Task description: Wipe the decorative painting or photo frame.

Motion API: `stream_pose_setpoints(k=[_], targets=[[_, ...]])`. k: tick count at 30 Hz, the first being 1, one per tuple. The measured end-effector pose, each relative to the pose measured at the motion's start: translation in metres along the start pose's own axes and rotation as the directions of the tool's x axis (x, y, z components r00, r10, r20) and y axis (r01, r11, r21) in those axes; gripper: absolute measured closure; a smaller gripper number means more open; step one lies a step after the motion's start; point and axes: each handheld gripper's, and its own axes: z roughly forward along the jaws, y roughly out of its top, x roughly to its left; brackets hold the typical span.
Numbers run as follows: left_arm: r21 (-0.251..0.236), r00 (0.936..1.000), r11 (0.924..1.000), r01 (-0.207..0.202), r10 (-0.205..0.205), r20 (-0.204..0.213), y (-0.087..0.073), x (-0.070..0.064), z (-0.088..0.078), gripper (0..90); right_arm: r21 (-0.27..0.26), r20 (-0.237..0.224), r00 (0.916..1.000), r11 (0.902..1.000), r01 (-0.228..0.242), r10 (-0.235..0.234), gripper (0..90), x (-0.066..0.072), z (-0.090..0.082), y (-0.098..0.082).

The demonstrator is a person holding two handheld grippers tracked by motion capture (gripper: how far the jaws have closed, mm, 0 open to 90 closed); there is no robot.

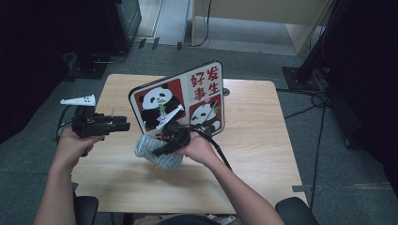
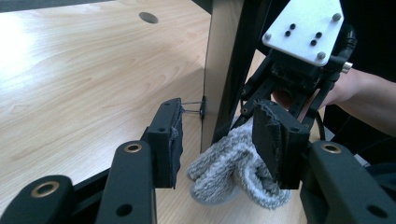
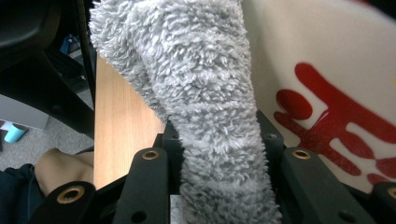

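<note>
A grey fluffy sock (image 1: 152,152) hangs just over the wooden table (image 1: 253,140), in front of an upright panda picture board (image 1: 187,98). My right gripper (image 1: 171,140) is shut on the sock. In the right gripper view the sock (image 3: 210,93) rises out of my right gripper (image 3: 219,154), with the board (image 3: 327,93) close on the right. My left gripper (image 1: 123,125) is at the table's left, pointing right toward the sock with a gap between them. In the left gripper view my left gripper (image 2: 219,140) stands open, the sock (image 2: 229,172) lying beyond its pads.
The board's edge (image 2: 224,60) stands upright just behind the sock. A round hole (image 1: 226,92) is in the table's far side. Black stands and cables lie on the floor to the right. A chair's armrests (image 1: 295,208) sit at the near edge.
</note>
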Motion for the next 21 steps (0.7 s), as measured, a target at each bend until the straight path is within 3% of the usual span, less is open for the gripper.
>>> stream_pose_setpoints(k=[14, 21], targets=[[0.026, 0.9987, 0.9988, -0.041, 0.041, 0.030, 0.008, -0.005, 0.021, 48.7, 0.015, 0.001, 1.0000, 0.9999, 0.002, -0.002, 66.0, -0.002, 0.012, -0.015], [0.046, 0.9984, 0.9982, -0.039, 0.037, 0.043, 0.012, -0.005, 0.032, 50.0, 0.022, 0.006, 0.9999, 0.9997, 0.009, -0.009, 66.0, -0.003, 0.016, -0.022]])
